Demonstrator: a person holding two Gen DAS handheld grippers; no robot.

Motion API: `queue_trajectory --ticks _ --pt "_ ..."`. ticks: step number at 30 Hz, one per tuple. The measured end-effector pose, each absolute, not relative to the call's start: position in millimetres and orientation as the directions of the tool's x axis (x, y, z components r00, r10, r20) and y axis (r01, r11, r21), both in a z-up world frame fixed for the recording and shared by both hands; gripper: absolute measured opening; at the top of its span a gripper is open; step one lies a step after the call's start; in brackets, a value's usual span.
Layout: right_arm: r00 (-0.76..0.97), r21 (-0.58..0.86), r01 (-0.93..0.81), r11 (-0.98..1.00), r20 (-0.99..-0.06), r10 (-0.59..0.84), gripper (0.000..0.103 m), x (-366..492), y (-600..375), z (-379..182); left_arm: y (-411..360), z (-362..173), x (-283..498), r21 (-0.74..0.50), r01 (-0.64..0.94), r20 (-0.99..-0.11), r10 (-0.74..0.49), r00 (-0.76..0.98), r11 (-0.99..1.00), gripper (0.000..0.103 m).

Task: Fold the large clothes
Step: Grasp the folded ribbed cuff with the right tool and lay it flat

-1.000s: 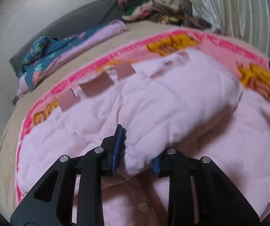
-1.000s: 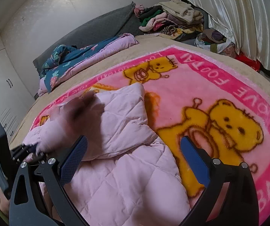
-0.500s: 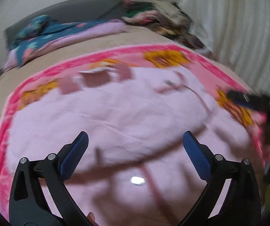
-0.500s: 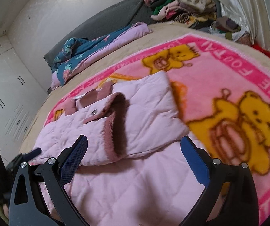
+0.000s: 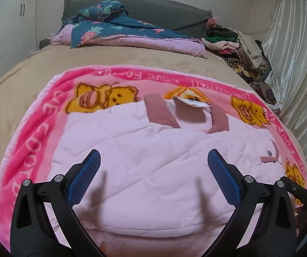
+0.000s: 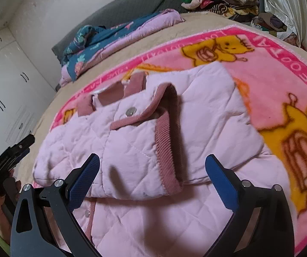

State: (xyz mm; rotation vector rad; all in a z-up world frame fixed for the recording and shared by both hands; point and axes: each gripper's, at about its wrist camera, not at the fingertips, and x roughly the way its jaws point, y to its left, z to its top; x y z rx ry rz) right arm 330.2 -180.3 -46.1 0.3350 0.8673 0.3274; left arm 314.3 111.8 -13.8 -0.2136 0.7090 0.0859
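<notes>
- Left wrist view: your left gripper (image 5: 153, 171) hangs with its blue pads spread wide and nothing between them, low in the frame over the pink quilted jacket (image 5: 157, 162). The jacket fills the centre, lying on the pink bear blanket (image 5: 35, 128), with its dusty-rose collar (image 5: 161, 112) and a white tag (image 5: 193, 102) at the upper middle. If you pinch here, mid-panel, you would likely gather only the top layer and bunch the padding instead of carrying a clean fold.
- Right wrist view: your right gripper (image 6: 152, 175) is likewise wide apart and empty, at the bottom of the frame. One sleeve lies folded across the body, its ribbed cuff (image 6: 166, 160) in the centre. The puffy fill may spring that sleeve open again if you lift the hem unevenly, and the plush blanket could drag along.
</notes>
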Motion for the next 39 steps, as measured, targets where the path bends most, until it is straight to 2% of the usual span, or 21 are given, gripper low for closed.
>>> queue_trajectory --ticks 2,3,4,5,7,9,11,16,18,30,33,39 --pt "0.588 0.431 -0.147 0.89 -0.686 0.429 0.08 333.9 -174.0 -52.8 118.5 -16.4 315.1 -0.169 -0.158 -0.658 0.009 0.753 0.973 0.093" --pt "0.585 0.439 -0.145 0.887 -0.685 0.435 0.077 334.4 -173.2 -55.2 122.6 -17.0 314.6 -0.169 -0.162 -0.657 0.012 0.754 0.972 0.094" --pt "0.591 0.434 -0.138 0.89 -0.685 0.426 0.069 334.3 -171.7 -57.2 127.5 -17.1 314.4 -0.174 -0.167 -0.654 0.012 0.757 0.971 0.094" --pt "0.599 0.426 -0.141 0.894 -0.682 0.419 0.054 333.6 -170.2 -58.2 131.8 -18.2 313.8 -0.182 -0.17 -0.652 0.011 0.758 0.969 0.093" --pt "0.614 0.429 -0.158 0.889 -0.662 0.429 0.038 330.2 -169.2 -57.5 140.2 -18.3 313.0 -0.203 -0.181 -0.65 0.006 0.76 0.962 0.093" --pt "0.647 0.393 -0.193 0.899 -0.638 0.418 0.03 323.8 -164.2 -49.4 147.6 -18.2 311.4 -0.219 -0.197 -0.646 0.009 0.763 0.956 0.093" --pt "0.706 0.296 -0.253 0.921 -0.595 0.385 0.023 312.8 -153.5 -33.4 154.8 -17.7 309.9 -0.24 -0.207 -0.64 0.006 0.769 0.948 0.093" --pt "0.808 0.164 -0.322 0.933 -0.466 0.361 0.021 299.8 -147.2 13.2 162.0 -16.1 308.6 -0.274 -0.217 -0.632 -0.005 0.775 0.937 0.093" --pt "0.823 0.127 -0.327 0.936 -0.449 0.348 0.021 303.0 -149.0 24.8 162.0 -16.4 308.6 -0.273 -0.216 -0.632 -0.006 0.775 0.938 0.093" --pt "0.756 0.162 -0.231 0.959 -0.591 0.282 0.024 318.1 -158.3 -27.5 131.9 -23.4 311.4 -0.242 -0.147 -0.659 -0.051 0.751 0.959 0.093" --pt "0.741 0.159 -0.209 0.965 -0.618 0.262 0.032 319.0 -155.6 -35.5 116.8 -30.3 313.8 -0.223 -0.115 -0.678 -0.069 0.732 0.968 0.093" --pt "0.75 0.15 -0.201 0.968 -0.612 0.25 0.059 311.2 -157.8 -33.1 88.4 -39.1 313.7 -0.19 -0.045 -0.701 -0.103 0.706 0.981 0.093"
